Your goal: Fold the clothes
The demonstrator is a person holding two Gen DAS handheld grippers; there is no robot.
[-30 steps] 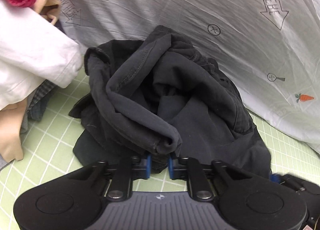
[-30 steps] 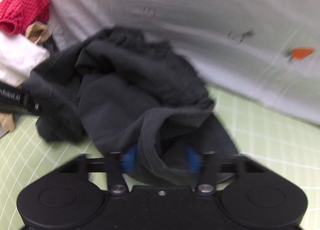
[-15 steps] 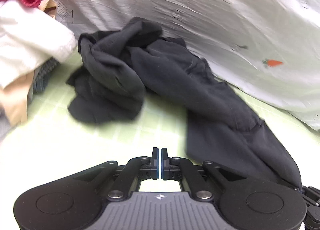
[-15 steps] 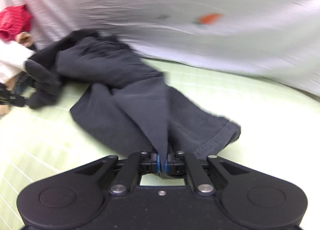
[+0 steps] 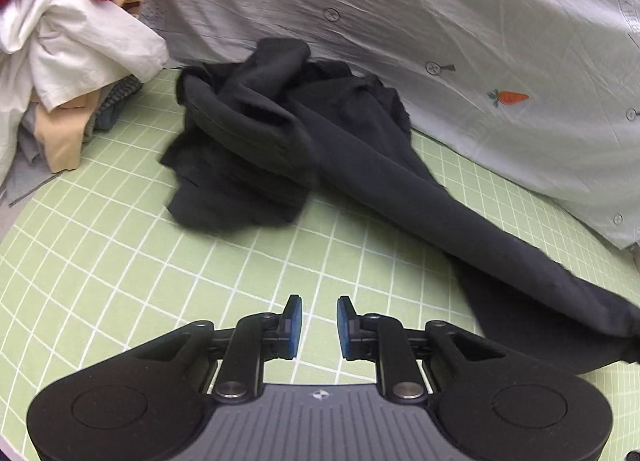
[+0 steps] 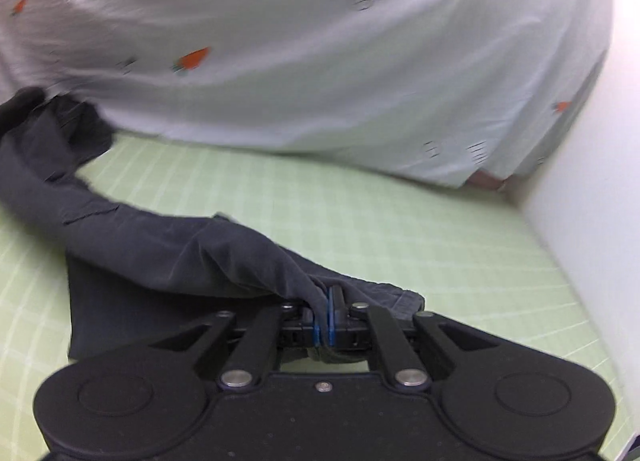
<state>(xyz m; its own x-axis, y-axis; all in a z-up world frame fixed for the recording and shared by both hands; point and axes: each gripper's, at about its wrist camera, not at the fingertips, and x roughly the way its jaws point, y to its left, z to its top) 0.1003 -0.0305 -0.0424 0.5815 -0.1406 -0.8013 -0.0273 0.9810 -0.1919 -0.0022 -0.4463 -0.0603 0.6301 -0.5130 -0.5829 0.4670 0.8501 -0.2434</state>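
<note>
Right gripper (image 6: 325, 315): jaws pinched tight on a hem of the black garment (image 5: 360, 165), likely to draw one leg out straight from the bunched heap. Left gripper (image 5: 318, 323): jaws parted a little, holding nothing, low over the green grid mat (image 5: 160, 281) just short of the garment (perhaps free to take another edge). Garment unfolded, half crumpled. Beyond it, the carrot-print sheet (image 5: 460, 29); left of it, a clothes pile (image 5: 68, 61). No containers visible.
</note>
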